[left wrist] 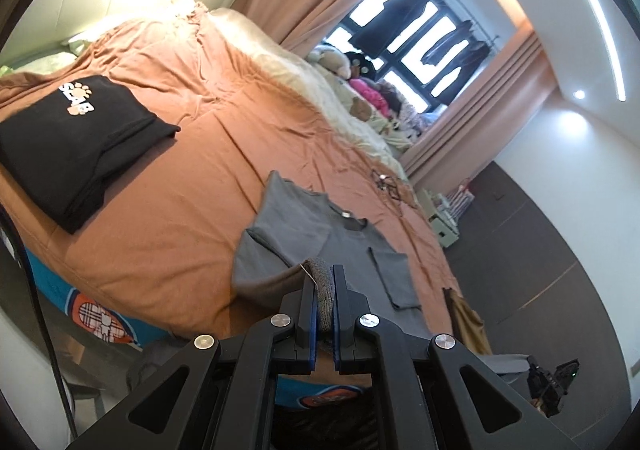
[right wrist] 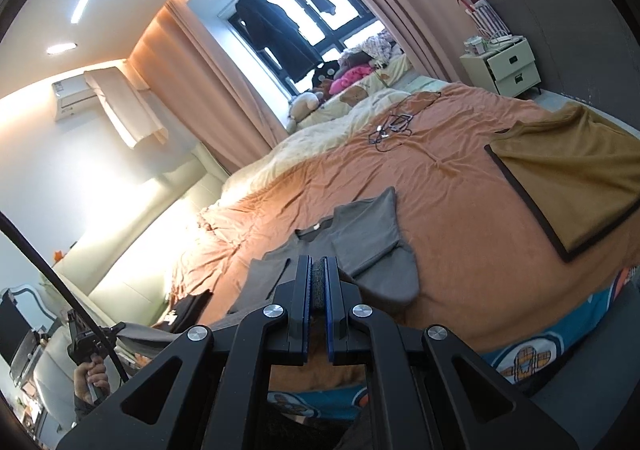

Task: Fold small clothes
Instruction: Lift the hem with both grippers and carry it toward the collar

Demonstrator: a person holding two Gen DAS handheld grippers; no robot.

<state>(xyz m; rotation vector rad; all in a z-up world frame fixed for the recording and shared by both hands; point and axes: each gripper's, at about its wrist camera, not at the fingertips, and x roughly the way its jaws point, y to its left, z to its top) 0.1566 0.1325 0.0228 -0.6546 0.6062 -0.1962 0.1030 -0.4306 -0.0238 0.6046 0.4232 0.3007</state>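
Note:
A grey T-shirt (left wrist: pixel 304 226) lies on the orange bed sheet (left wrist: pixel 192 177) near the foot edge, its sleeves folded in over the body. My left gripper (left wrist: pixel 325 282) is shut on the shirt's bottom hem, with a bunch of grey cloth between the jaws. My right gripper (right wrist: pixel 319 274) is shut on the same grey T-shirt (right wrist: pixel 360 234) at the other hem corner, and lifts the hem off the bed. The other gripper shows at the right edge of the left wrist view (left wrist: pixel 552 378) and at the lower left of the right wrist view (right wrist: pixel 86 334).
A folded black shirt (left wrist: pixel 76 145) with a paw logo lies left on the bed. A mustard garment (right wrist: pixel 572 177) lies flat at the right. A tangled cable (right wrist: pixel 394 127) lies mid-bed. Plush toys (right wrist: pixel 340 83) line the window side. A nightstand (right wrist: pixel 506 67) stands beyond.

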